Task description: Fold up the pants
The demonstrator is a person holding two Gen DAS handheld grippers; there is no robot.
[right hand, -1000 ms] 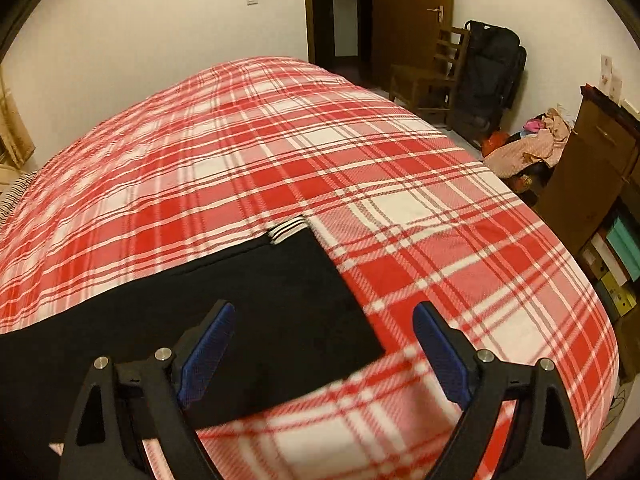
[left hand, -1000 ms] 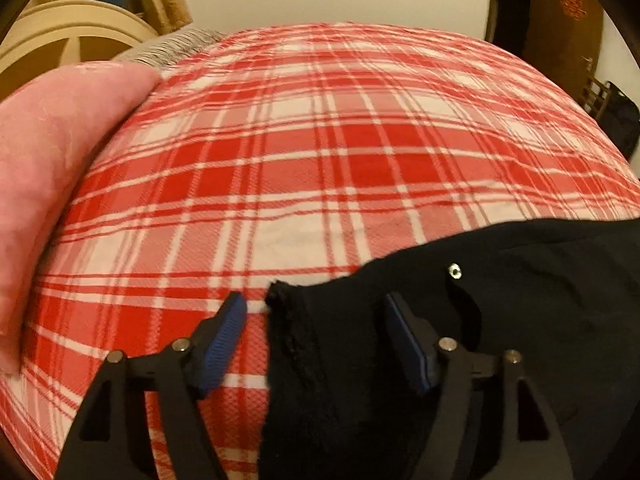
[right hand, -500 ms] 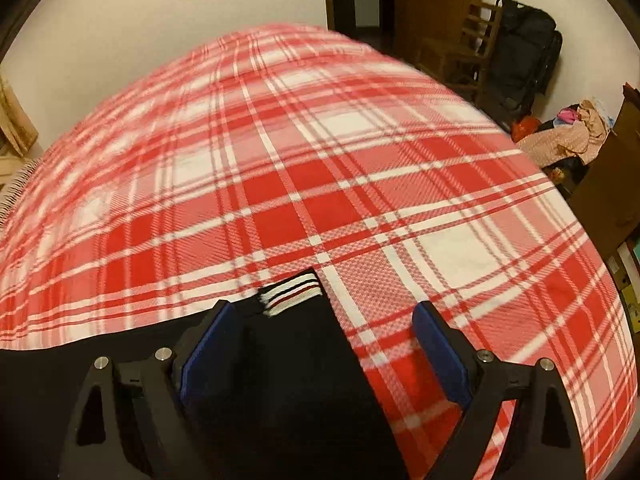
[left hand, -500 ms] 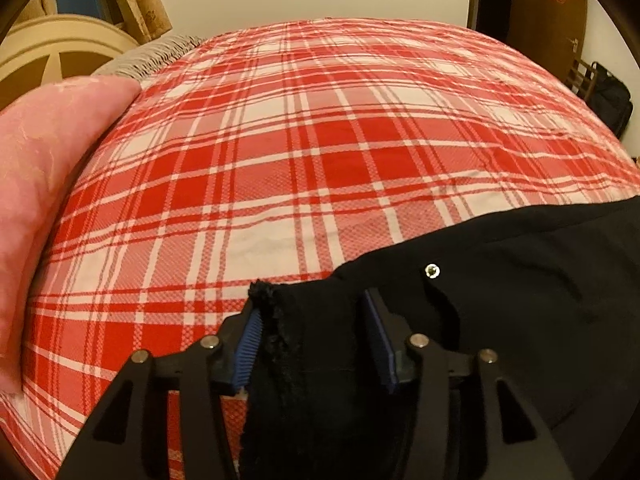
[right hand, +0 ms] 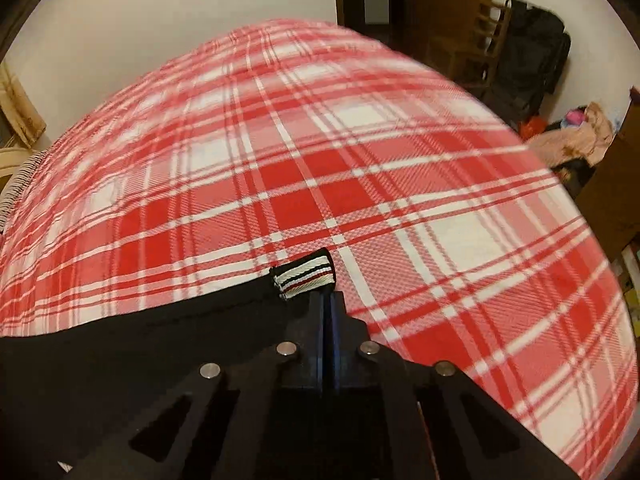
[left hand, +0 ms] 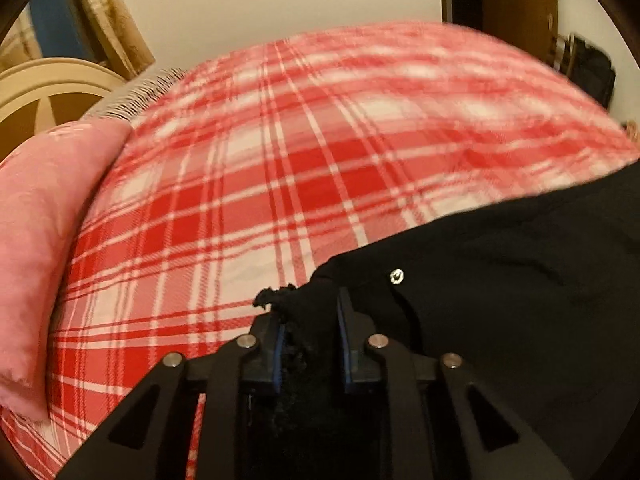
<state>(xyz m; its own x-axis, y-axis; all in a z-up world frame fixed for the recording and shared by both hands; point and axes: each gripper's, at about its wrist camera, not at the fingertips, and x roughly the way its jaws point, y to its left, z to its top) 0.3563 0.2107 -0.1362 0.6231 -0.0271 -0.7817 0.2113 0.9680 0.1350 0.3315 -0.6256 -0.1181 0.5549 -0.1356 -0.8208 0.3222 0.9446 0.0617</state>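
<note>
1. The black pants [left hand: 500, 280] are lying on the red and white plaid blanket [left hand: 248, 200], spread along its near edge; a small round metal snap [left hand: 396, 276] is showing on the cloth, with no lettering I can read.
2. A striped ribbon tab [right hand: 306, 276], in white, black and dark red, is sticking up from the corner of the pants [right hand: 140, 344] in the right wrist view; it is carrying no legible writing.
3. The left gripper [left hand: 310, 332] is clenching a bunched, frayed edge of the pants between its blue pads.
4. The right gripper [right hand: 328, 320] is pinching the pants just below the ribbon tab, its jaws pressed tight together.
5. A pink pillow [left hand: 36, 240] is resting on the blanket to the left of the pants.
6. Beyond the blanket, a wooden chair [right hand: 476, 52] and a dark bag [right hand: 532, 52] are standing by the wall, and a heap of clothes [right hand: 576, 136] is lying on the floor.
7. The blanket is looking woven and softly textured; its far part is blurring.
</note>
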